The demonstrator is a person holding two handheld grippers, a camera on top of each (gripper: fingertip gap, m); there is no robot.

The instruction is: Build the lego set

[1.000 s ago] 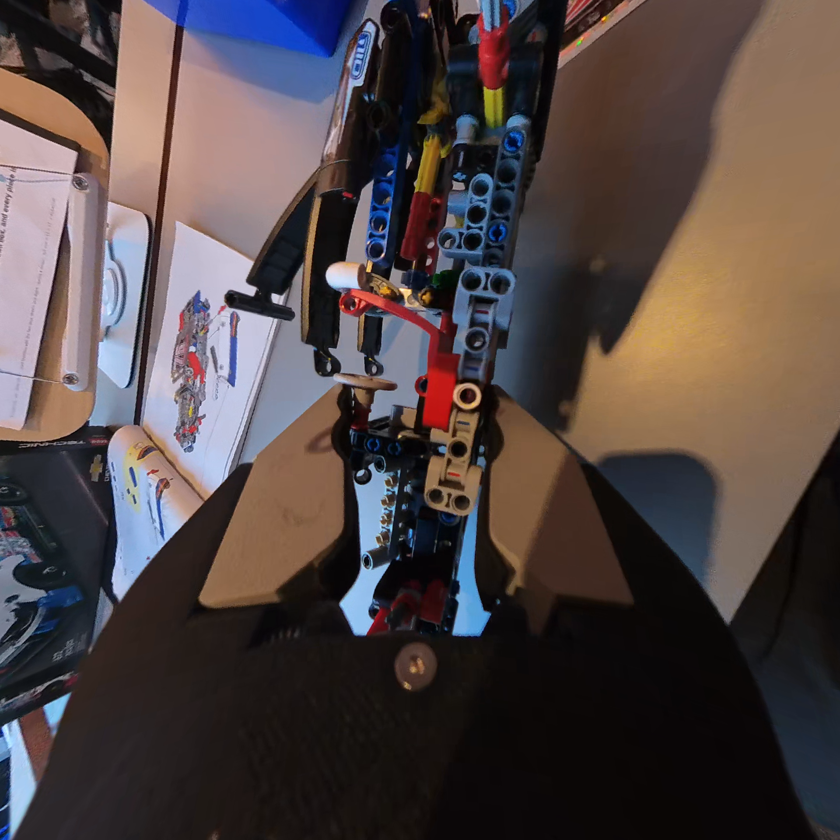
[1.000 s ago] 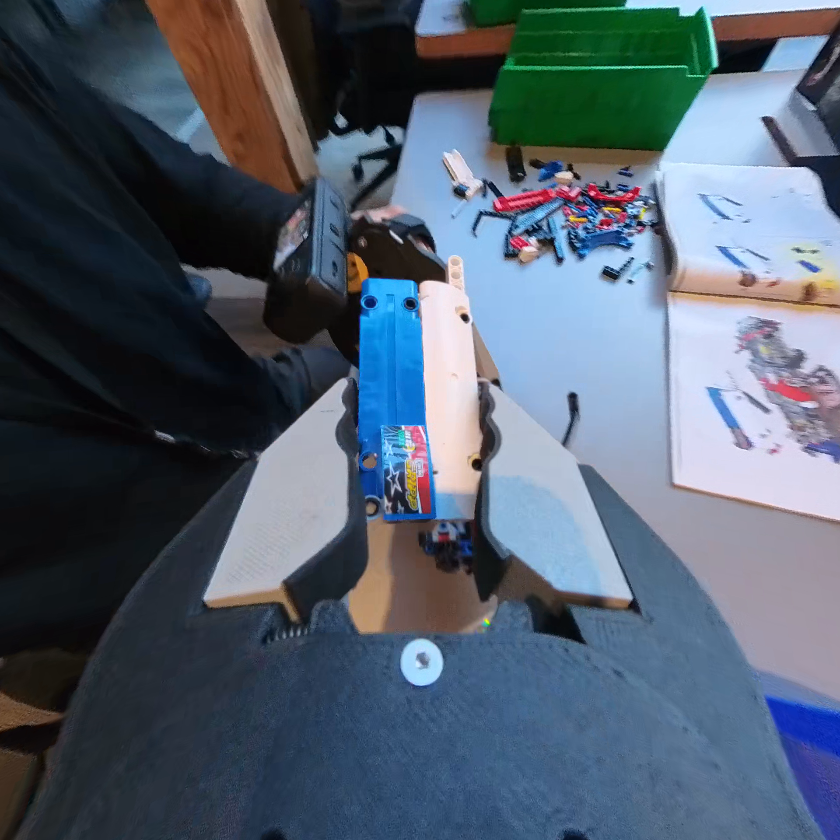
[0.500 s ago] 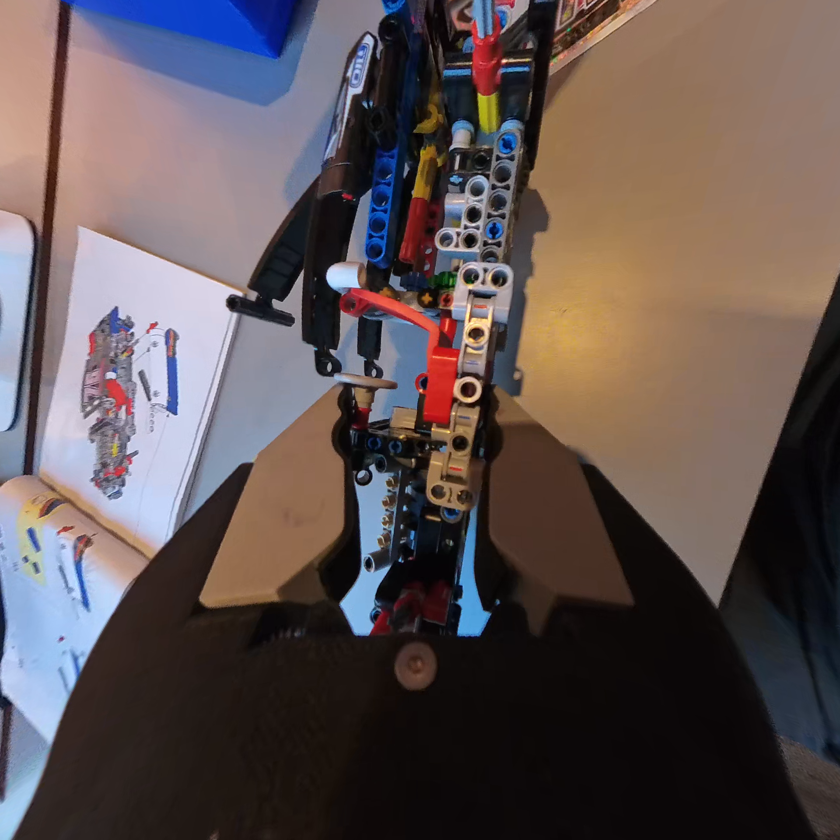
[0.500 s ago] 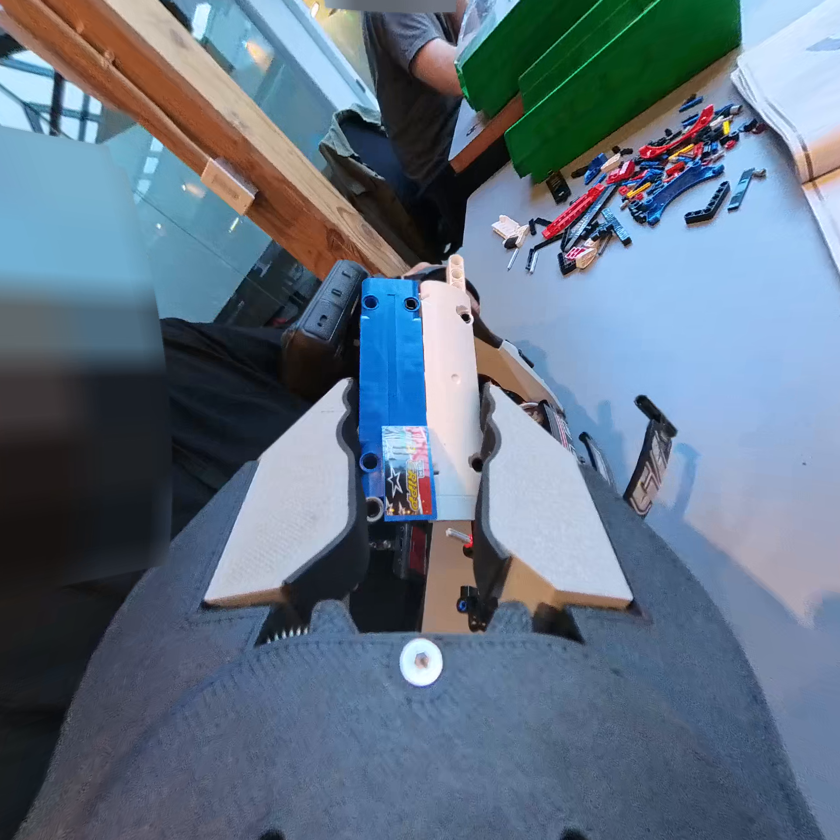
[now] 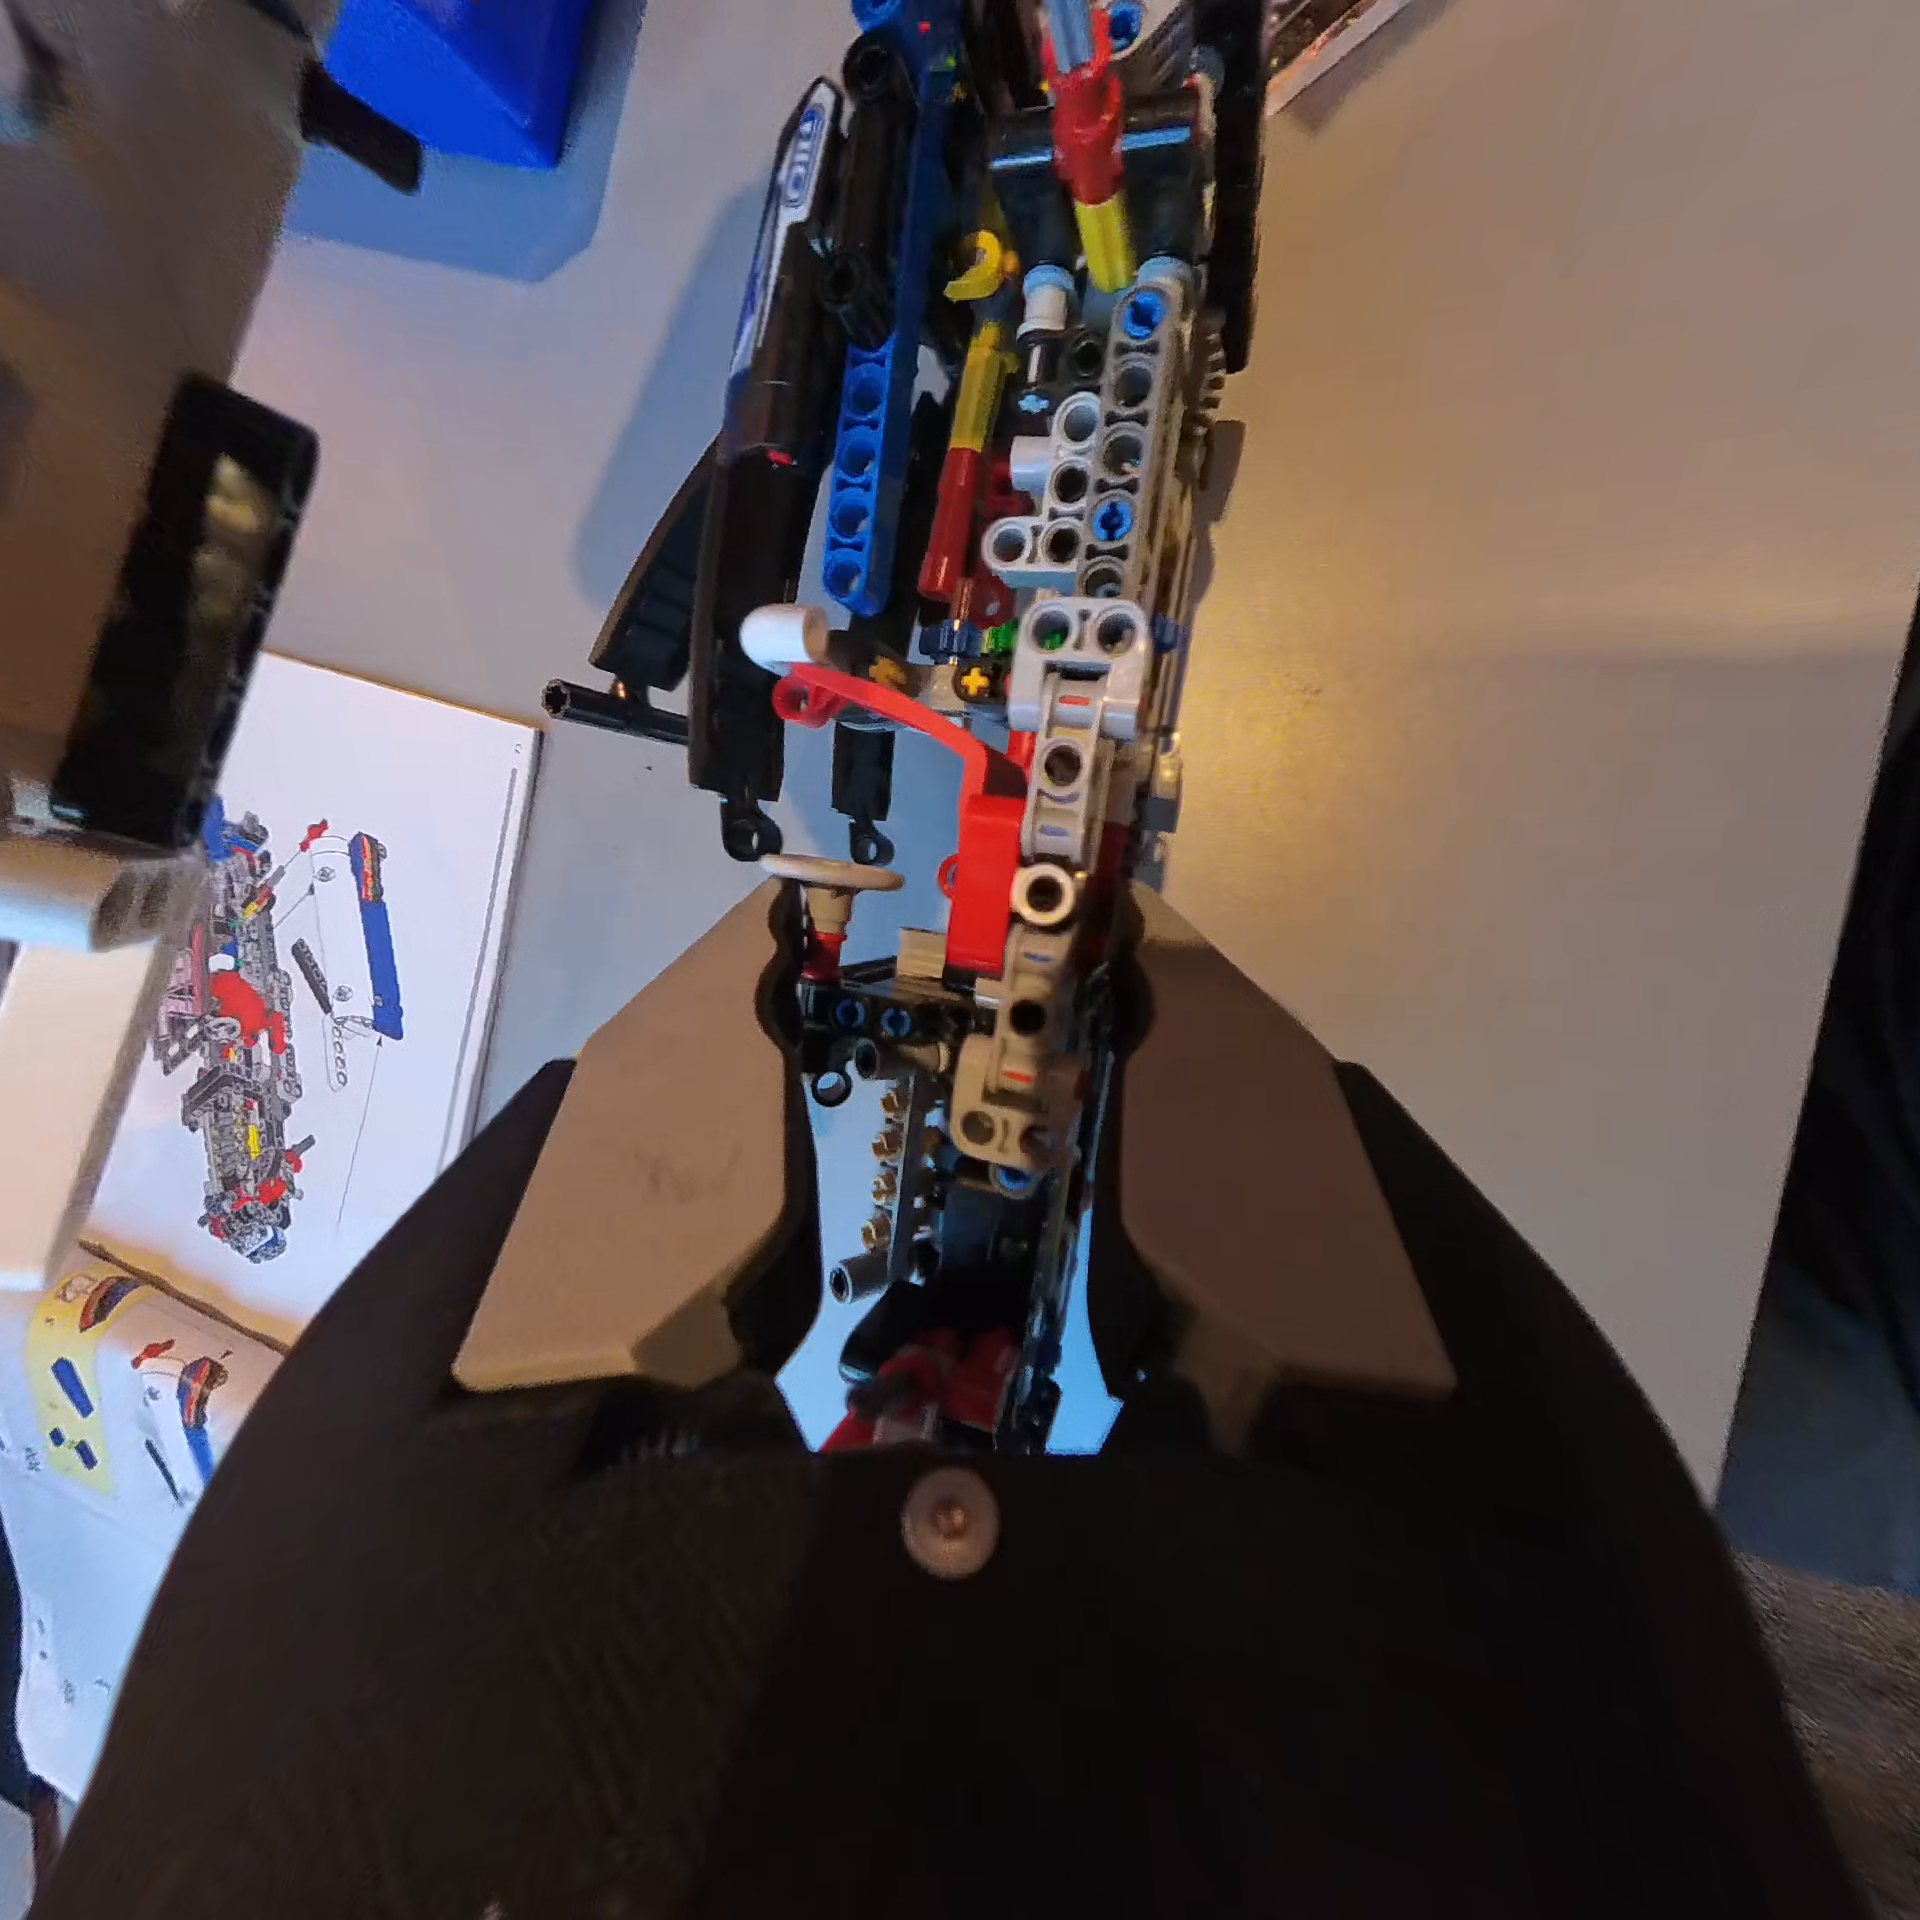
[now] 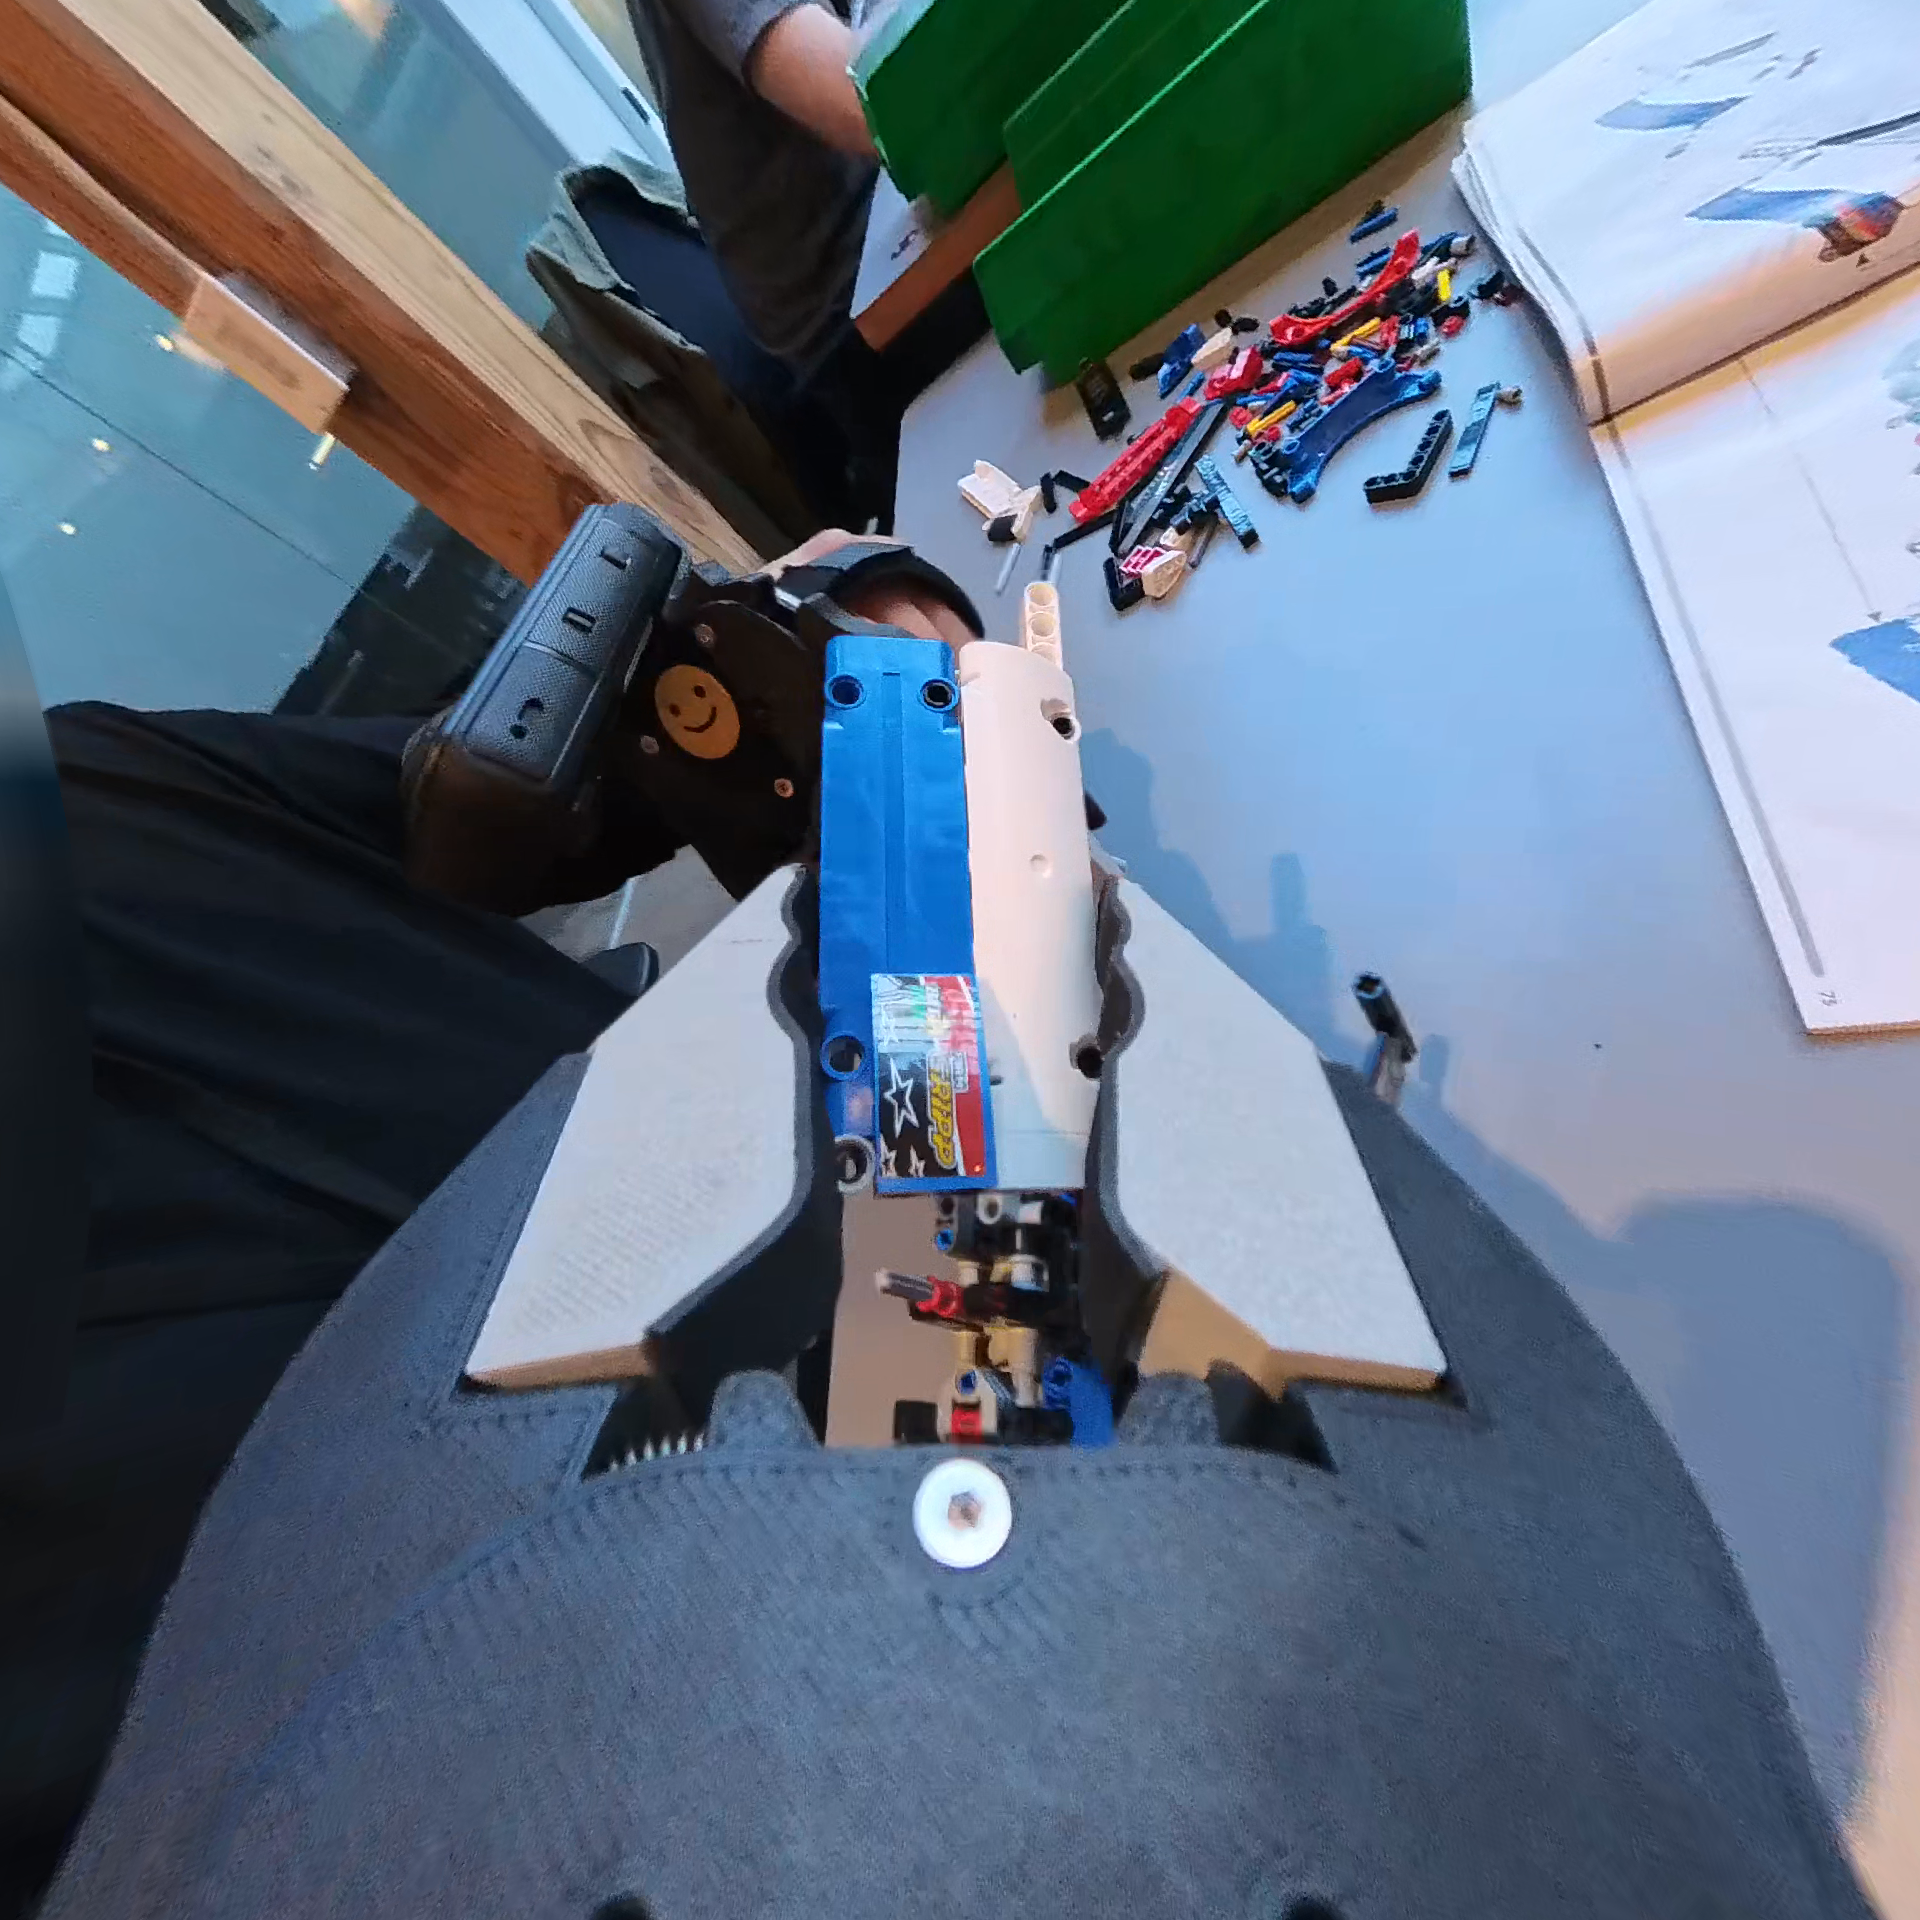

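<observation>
Since half a second ago the left wrist view has swung so that a blurred, dark-faced block (image 5: 171, 613) now crowds its left edge, covering part of the instruction booklet (image 5: 343, 935); what that block is cannot be made out. Both views cut the lego model off: its far end runs past the top of the left wrist view, and its underside is hidden behind the right gripper's fingers.

In the left wrist view the left gripper (image 5: 956, 997) pinches the lego model (image 5: 1049, 582) near its tan and grey beams, with a red curved piece, blue and yellow beams and black side panels stretching away above the grey table (image 5: 1507, 520). A blue bin (image 5: 457, 73) sits at the top left.

In the right wrist view the right gripper (image 6: 956, 997) is clamped on the same model, on its blue panel (image 6: 888, 852) and the white panel (image 6: 1029, 862) beside it; a sticker sits at the blue panel's near end. Beyond them the other gripper's black body blocks the view. Farther right lie loose pieces (image 6: 1278, 416) in front of green bins (image 6: 1195, 166), then the booklet's open pages. A small black piece (image 6: 1382, 1013) lies near the right finger.
</observation>
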